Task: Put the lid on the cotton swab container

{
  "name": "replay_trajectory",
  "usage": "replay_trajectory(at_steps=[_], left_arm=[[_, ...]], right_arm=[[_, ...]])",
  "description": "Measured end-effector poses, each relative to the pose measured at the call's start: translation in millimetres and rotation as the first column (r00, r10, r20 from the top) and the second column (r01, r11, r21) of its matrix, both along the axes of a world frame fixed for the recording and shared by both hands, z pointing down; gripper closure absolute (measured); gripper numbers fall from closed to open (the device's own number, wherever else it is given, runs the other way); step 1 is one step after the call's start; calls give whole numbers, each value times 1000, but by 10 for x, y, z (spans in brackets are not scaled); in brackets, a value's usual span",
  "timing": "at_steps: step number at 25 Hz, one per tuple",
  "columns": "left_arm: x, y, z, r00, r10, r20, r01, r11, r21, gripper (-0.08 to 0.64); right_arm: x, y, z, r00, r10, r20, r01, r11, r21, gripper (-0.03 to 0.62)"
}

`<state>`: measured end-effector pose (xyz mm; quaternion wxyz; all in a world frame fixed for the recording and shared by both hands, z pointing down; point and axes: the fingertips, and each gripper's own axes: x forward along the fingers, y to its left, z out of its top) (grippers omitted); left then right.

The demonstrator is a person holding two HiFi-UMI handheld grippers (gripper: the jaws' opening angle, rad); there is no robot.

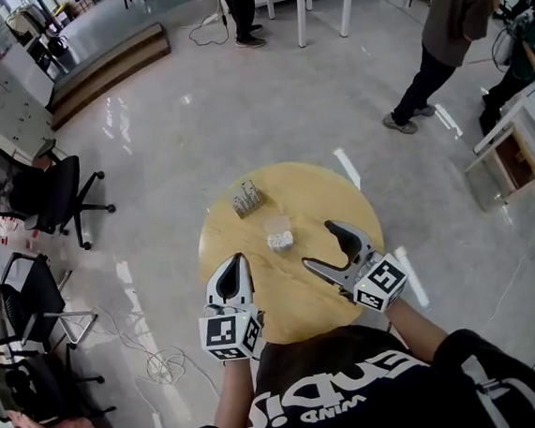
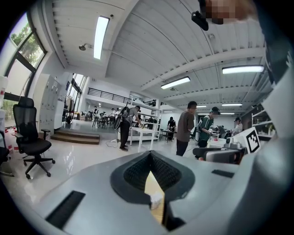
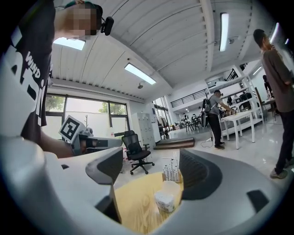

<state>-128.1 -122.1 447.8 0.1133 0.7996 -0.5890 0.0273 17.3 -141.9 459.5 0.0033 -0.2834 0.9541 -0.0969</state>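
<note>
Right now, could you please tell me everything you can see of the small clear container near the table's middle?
The small clear container looks like see-through plastic, with white contents in its lower part. It stands upright on the round wooden table, near the middle. I can see no lid on it. Nothing touches it: a second clear holder stands apart behind it, and the left gripper and right gripper are both short of it.

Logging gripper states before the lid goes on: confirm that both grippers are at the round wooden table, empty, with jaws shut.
Not both. The left gripper is shut, but the right gripper has its jaws wide apart, as the right gripper view shows. The rest holds: both are at the round wooden table and empty.
</note>
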Motion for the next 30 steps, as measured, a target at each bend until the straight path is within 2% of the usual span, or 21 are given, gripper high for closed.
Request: replay_trajectory(at_steps=[5, 16, 30], left_arm=[[14, -79, 28, 1000, 11, -9, -11, 1000, -13, 549], [18, -200, 102, 1000, 6, -10, -6, 999, -37, 549], [-125, -213, 190, 1000, -6, 9, 7, 997, -71, 549]], right_arm=[[-64, -74, 101, 999, -31, -11, 31, 999, -23, 236], [-298, -281, 827, 982, -136, -130, 124, 988, -95, 238], [-511, -509, 2001, 941, -199, -275, 126, 956, -263, 238]])
